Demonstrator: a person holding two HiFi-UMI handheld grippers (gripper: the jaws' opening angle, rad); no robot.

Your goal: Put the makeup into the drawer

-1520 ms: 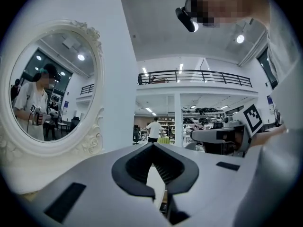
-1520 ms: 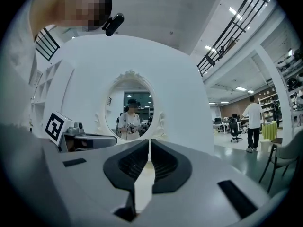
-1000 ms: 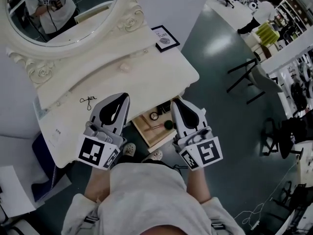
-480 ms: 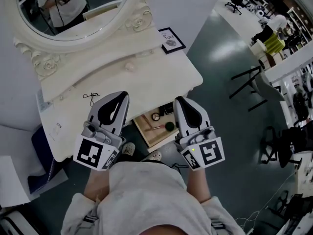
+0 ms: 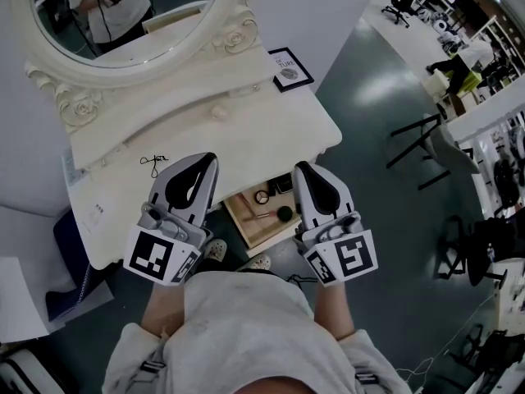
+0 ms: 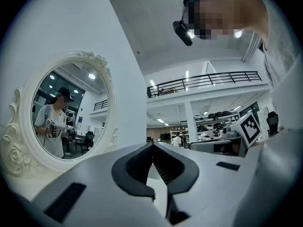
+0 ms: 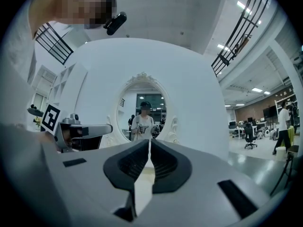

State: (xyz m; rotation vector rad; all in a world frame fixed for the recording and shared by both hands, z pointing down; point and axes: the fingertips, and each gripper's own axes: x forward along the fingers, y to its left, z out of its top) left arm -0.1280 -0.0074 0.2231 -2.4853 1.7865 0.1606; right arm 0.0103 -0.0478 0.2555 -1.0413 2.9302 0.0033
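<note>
A shallow wooden drawer (image 5: 246,230) stands pulled out of the cream vanity table (image 5: 246,138), between my two grippers. Inside lie a round compact (image 5: 262,196), a brush with a dark head (image 5: 276,213) and a dark item (image 5: 283,185). My left gripper (image 5: 208,158) hovers over the table's front edge, left of the drawer, jaws together and empty. My right gripper (image 5: 302,167) hangs over the drawer's right side, also shut with nothing in it. In the left gripper view the gripper (image 6: 152,144) points at the oval mirror (image 6: 66,112); in the right gripper view the gripper (image 7: 149,141) faces the mirror (image 7: 144,115).
On the tabletop sit a small framed card (image 5: 289,68) at the back right, a small pale round item (image 5: 218,113) near the mirror base, and a thin black wire-like object (image 5: 152,162) by the left gripper. Chairs and desks stand on the floor to the right.
Both grippers stay where they were, still shut. Only the head view has shifted a little, showing slightly more of the mirror.
</note>
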